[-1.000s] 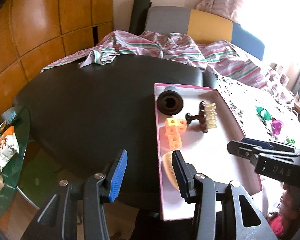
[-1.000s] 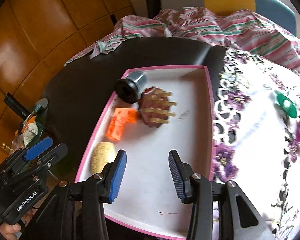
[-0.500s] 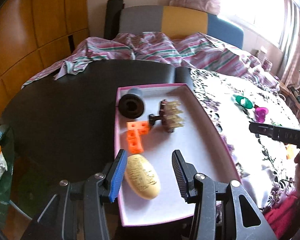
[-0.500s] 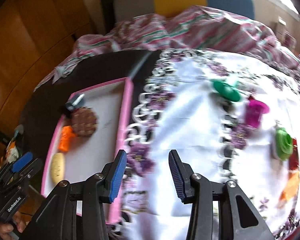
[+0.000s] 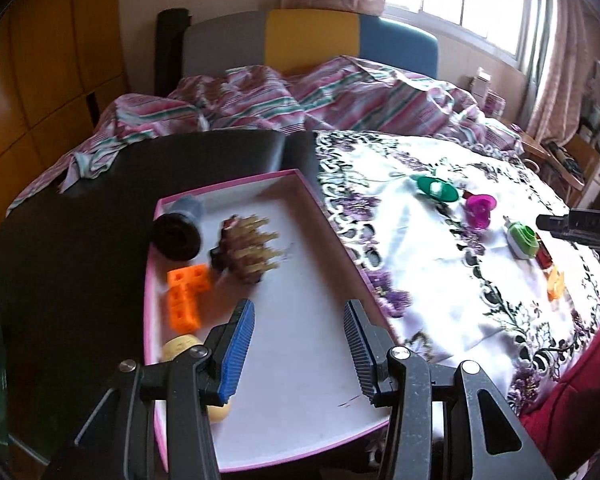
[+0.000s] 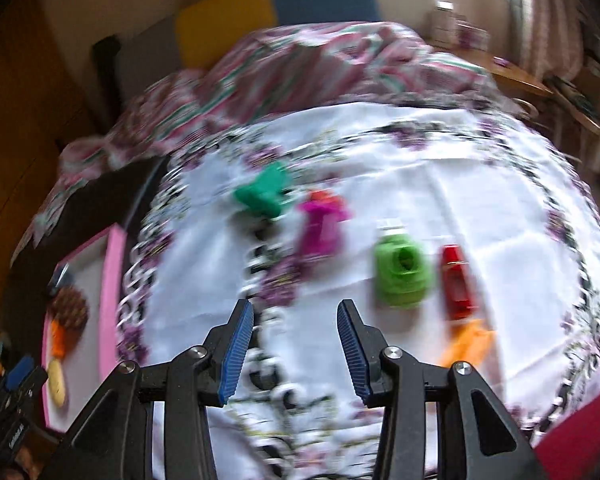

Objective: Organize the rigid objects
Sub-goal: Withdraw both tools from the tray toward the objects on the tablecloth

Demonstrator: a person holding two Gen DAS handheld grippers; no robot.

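A pink-rimmed white tray (image 5: 328,216) holds a black cylinder (image 5: 176,236), a brown spiked brush (image 5: 246,250), an orange block piece (image 5: 186,294) and a yellow oval (image 5: 178,346). My left gripper (image 5: 296,348) is open and empty above the tray's near half. My right gripper (image 6: 296,348) is open and empty above the floral cloth (image 6: 420,152). Ahead of it lie a dark green piece (image 6: 264,194), a magenta piece (image 6: 322,226), a light green piece (image 6: 402,272), a red piece (image 6: 458,282) and an orange piece (image 6: 470,344). The right wrist view is blurred.
The tray sits on a dark table (image 5: 68,264) beside the floral cloth (image 5: 440,280). A striped bedspread (image 5: 300,96) and a grey, yellow and blue headboard (image 5: 312,36) lie behind. Wooden panels (image 5: 40,60) stand at left. The tray also shows in the right wrist view (image 6: 114,280).
Both grippers have swung to the right. The left one moved from the tray's left edge to over its middle. The right one left the tray and now faces the loose pieces on the cloth.
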